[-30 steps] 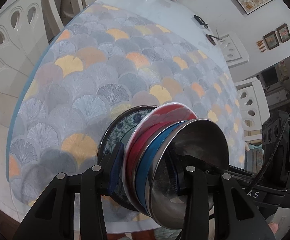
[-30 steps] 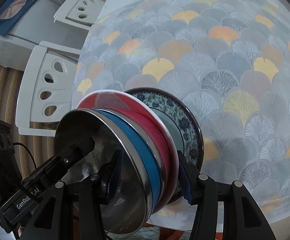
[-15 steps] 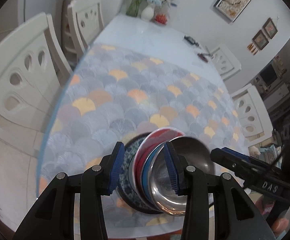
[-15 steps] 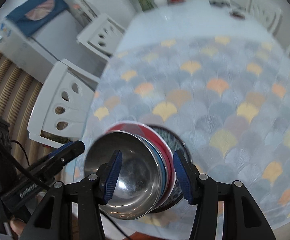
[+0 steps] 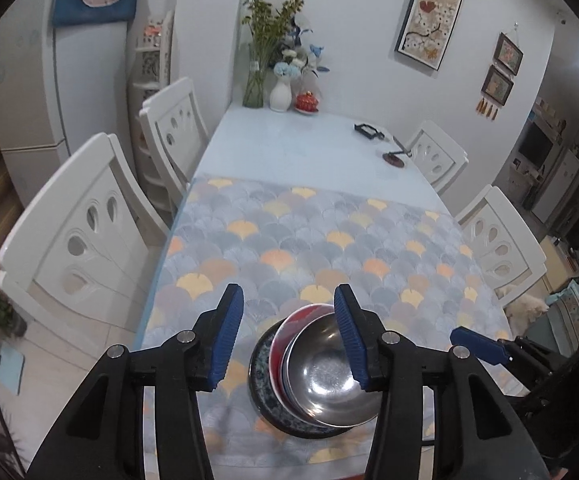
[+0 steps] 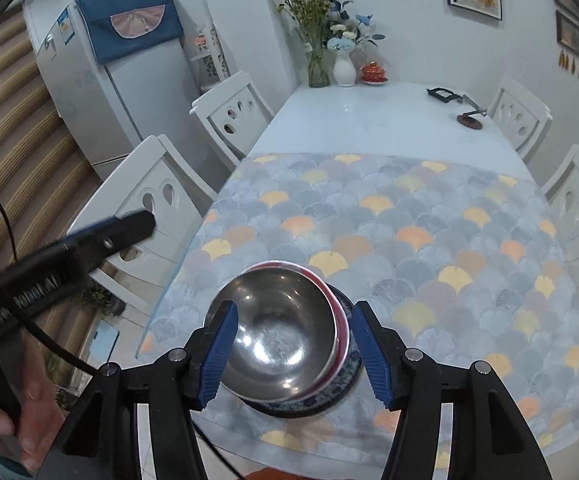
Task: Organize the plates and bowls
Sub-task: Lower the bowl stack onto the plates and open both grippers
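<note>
A steel bowl (image 5: 329,376) sits nested on top of a stack with a blue rim, a red bowl (image 5: 289,320) and a blue-patterned plate (image 5: 263,380). The stack rests on the fan-patterned mat (image 5: 309,240) near the table's front edge. My left gripper (image 5: 289,336) hovers above it, jaws opening, pads touching nothing. In the right wrist view the same steel bowl (image 6: 277,332), red bowl (image 6: 339,312) and patterned plate (image 6: 349,376) lie below my right gripper (image 6: 293,348). Its jaws are opening too, clear of the stack.
White chairs (image 5: 85,248) (image 5: 497,236) flank the table on both sides. Vases with flowers (image 5: 279,92), a red lidded pot (image 5: 307,102) and a small stand (image 5: 393,156) sit at the far end. A fridge (image 6: 105,92) stands at the left. A person's hand (image 6: 21,412) holds the left gripper.
Both grippers have let go of the stack, risen and drawn back from it, and their jaws have widened. The stack stays on the mat.
</note>
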